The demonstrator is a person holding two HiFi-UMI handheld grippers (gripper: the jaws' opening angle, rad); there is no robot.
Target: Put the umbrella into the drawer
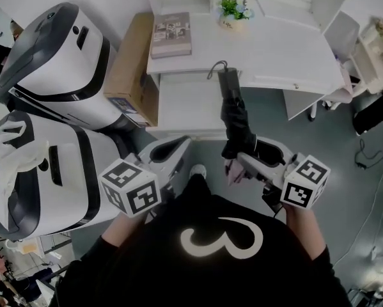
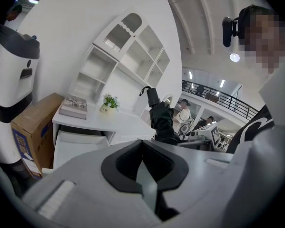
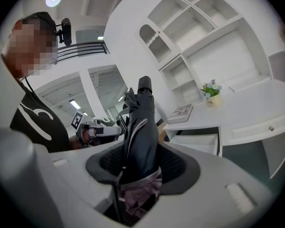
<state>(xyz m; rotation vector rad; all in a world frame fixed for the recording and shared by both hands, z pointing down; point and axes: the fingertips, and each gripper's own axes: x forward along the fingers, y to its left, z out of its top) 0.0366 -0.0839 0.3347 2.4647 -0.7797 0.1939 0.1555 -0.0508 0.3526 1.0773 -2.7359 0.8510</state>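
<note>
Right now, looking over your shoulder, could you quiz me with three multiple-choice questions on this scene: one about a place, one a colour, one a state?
1. Where does the book lie? A on the desk top; B on the floor; C on a shelf.
2. What colour is the umbrella? A red; B black; C yellow.
3. The drawer is: A shut; B missing; C pulled open.
Answers: A, it rests on the white top; B, its folded cloth is black; C, it stands out from the desk front.
</note>
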